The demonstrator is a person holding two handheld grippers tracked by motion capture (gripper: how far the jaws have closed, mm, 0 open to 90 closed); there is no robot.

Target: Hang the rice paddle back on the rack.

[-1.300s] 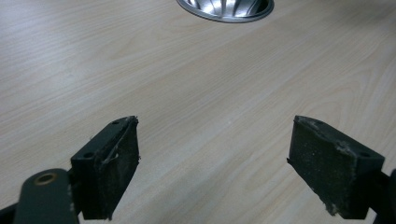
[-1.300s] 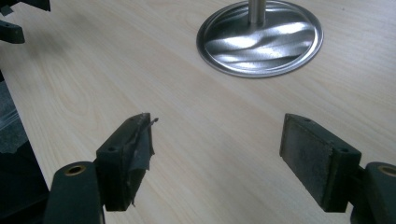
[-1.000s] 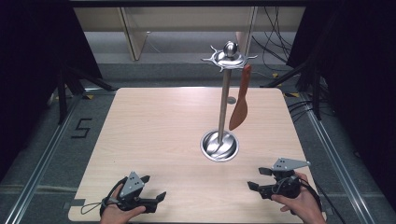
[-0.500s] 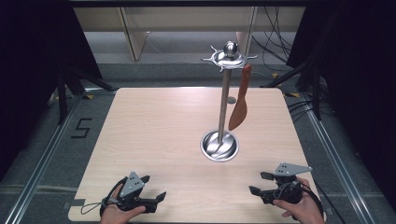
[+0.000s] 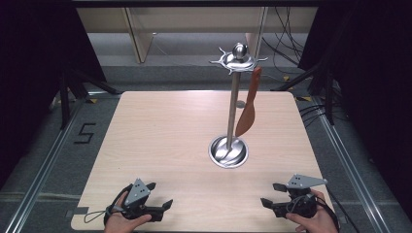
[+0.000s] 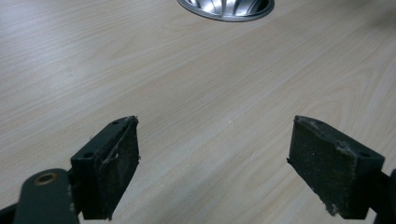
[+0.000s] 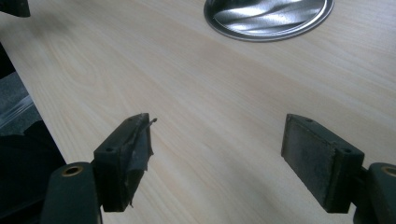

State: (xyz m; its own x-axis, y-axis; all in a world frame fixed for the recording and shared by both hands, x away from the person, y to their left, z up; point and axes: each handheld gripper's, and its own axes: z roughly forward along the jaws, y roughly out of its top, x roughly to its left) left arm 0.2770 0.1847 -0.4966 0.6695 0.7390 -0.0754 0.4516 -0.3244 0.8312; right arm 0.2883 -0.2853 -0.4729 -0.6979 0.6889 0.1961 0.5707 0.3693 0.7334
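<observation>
Two open hand-held grippers, left hand-held gripper (image 5: 158, 196) and right hand-held gripper (image 5: 271, 194); one stand (image 5: 233, 114); one spatula (image 5: 248, 104).

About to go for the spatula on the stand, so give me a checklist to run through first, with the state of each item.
1. Left gripper open, nothing between its jaws: ok.
2. Right gripper open, nothing between its jaws: ok.
3. Spatula hanging blade down from the stand: ok.
4. Stand upright, its round base flat on the table: ok.
5. Table between both grippers and the stand bare: ok.
6. How firmly the spatula sits on its hook: cannot tell.
</observation>
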